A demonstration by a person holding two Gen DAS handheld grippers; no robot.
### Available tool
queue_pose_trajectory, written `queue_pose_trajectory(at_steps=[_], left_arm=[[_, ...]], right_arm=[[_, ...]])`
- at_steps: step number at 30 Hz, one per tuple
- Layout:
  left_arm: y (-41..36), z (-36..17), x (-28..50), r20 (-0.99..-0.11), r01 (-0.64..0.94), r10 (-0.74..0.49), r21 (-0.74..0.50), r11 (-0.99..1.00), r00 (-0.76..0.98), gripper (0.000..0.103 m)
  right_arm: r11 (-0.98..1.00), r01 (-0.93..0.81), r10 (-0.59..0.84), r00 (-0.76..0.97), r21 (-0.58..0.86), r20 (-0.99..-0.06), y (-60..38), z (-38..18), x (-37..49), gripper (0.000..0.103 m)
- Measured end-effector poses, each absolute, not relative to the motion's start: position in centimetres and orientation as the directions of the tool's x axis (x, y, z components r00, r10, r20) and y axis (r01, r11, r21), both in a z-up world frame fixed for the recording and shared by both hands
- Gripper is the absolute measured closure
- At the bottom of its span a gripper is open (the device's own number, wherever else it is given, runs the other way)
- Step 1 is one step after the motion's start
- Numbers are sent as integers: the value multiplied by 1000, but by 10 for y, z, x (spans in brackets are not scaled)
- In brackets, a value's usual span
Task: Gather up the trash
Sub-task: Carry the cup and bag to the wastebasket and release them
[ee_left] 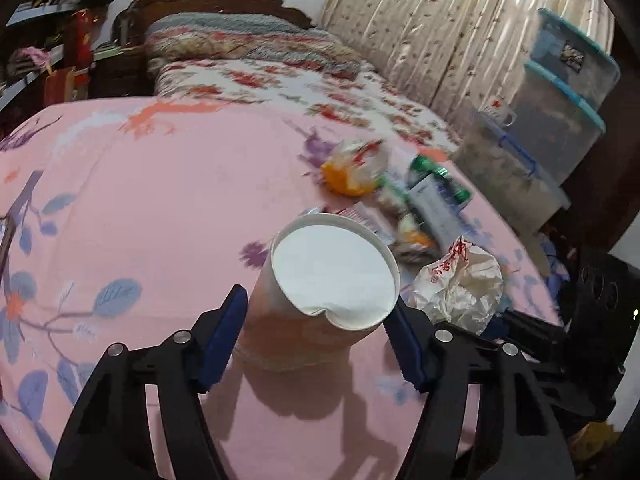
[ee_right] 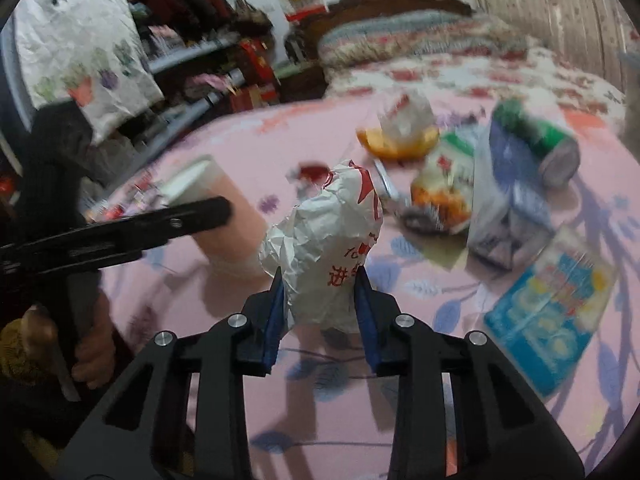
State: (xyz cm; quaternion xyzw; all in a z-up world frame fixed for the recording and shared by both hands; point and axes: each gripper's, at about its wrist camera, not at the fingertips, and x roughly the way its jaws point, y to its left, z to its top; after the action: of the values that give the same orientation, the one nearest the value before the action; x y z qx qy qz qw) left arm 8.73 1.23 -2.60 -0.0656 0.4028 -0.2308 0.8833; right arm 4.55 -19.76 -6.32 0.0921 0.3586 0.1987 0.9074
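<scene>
Clamping trash in both grippers over the pink bedspread (ee_left: 160, 200).

Left gripper (ee_left: 316, 312) closing its blue pads on the sides of a pink paper cup (ee_left: 320, 292), jaws standing fairly wide, cup tilting with its white inside facing the camera, casting a shadow on the bedspread below. Right gripper (ee_right: 320, 284) squeezing a crumpled white paper wrapper (ee_right: 332, 248) with red print, jaws narrow, just right of the cup. Lying beyond the cup: an orange-and-clear wrapper (ee_left: 352, 168), a green can (ee_right: 536, 140), a white carton (ee_right: 500, 208); blue packet (ee_right: 548, 312) resting right of the wrapper.
</scene>
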Motion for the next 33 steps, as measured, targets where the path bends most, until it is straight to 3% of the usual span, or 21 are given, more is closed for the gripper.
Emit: queue_pose_trajectory(at_steps=[5,14,23,28,33], left_arm=[[-22,20,88,-597,454,-579,-366,812,555,39],[-184,41,125,-562,616,-796,-552,562,224,39],[-397,16,148,-582,630,-811,-654,418,-66,38],[-502,-9,158,-615,625,-783,-649,434,-95,37],[-560,-38,177,-648,575,-755,-656,489,-98,35]], right_arm=[[885,-257,437,746,388,-503,-246,-37,32,68],[811,82,262,835,579,-484,-406,-55,10,68],[684,421,-62,847,596,-528,-587,-66,-37,68],[626,502,-116,817,597,-565,-653,-81,-34,67],[624,529,-115,790,575,-602,-685,-92,-17,63]])
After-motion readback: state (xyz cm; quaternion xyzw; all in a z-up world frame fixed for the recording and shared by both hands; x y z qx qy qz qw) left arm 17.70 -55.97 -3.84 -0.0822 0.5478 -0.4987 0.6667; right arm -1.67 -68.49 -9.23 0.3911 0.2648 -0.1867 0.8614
